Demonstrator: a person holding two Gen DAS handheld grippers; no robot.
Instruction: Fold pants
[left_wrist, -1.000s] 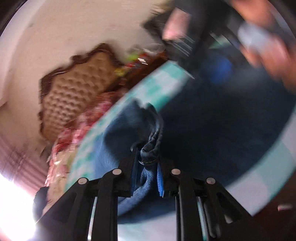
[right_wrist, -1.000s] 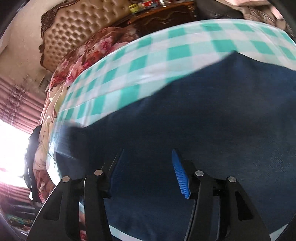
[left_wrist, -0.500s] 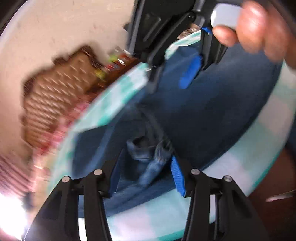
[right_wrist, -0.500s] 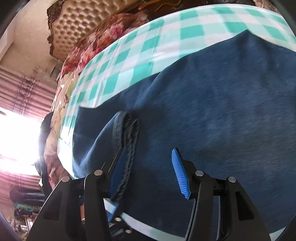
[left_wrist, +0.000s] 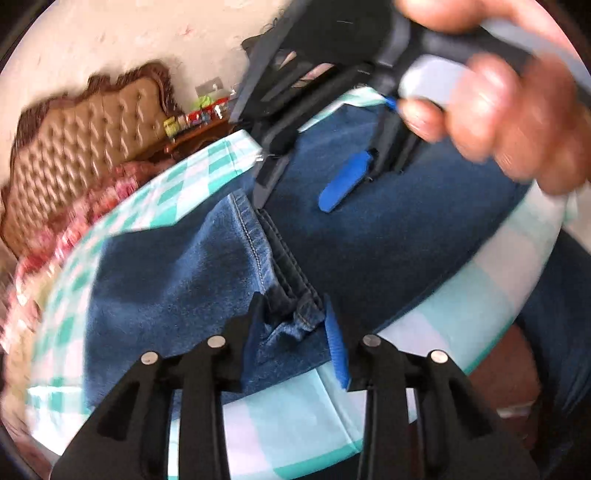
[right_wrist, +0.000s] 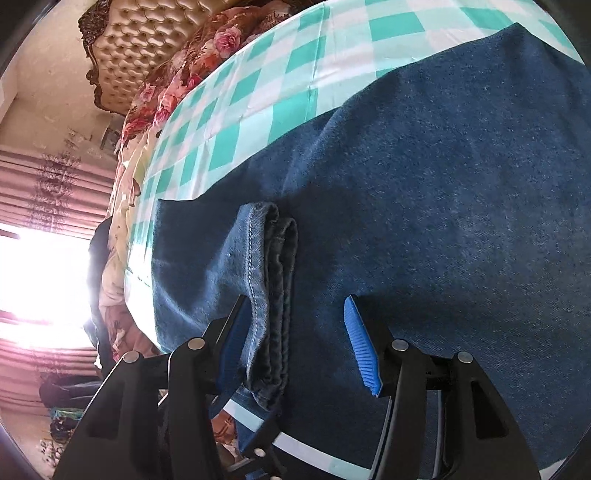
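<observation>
**Pants folded on the checked surface, both grippers over the hem**

Pants (left_wrist: 369, 236) of dark blue denim lie spread over the surface (left_wrist: 288, 417), which wears a teal-and-white checked cloth. A lighter denim leg end is folded back on top of the darker cloth, its stitched hem (left_wrist: 280, 266) running away from the near edge.

Nearest in the left wrist view, the left gripper (left_wrist: 291, 332) straddles a bunched bit of that hem. Its jaws have just been closing, with the hem between them; they stand fairly narrow and the crumpled denim fills the gap, but whether the pads actually press on it I cannot tell.

In the right wrist view, the right gripper (right_wrist: 295, 343) hangs over the same folded leg end (right_wrist: 273, 295). Its jaws are spread: the left pad sits against the rolled hem, while the right pad (right_wrist: 362, 350) stands clear of it above flat denim.

Farther off in the left wrist view, a person's hand (left_wrist: 509, 122) holds the right gripper's handle.

Beyond the surface lie a floral bedspread (right_wrist: 207, 48) and a tufted headboard (left_wrist: 85, 147) against a pale wall. Pink curtains (right_wrist: 44, 192) frame a bright window.
</observation>
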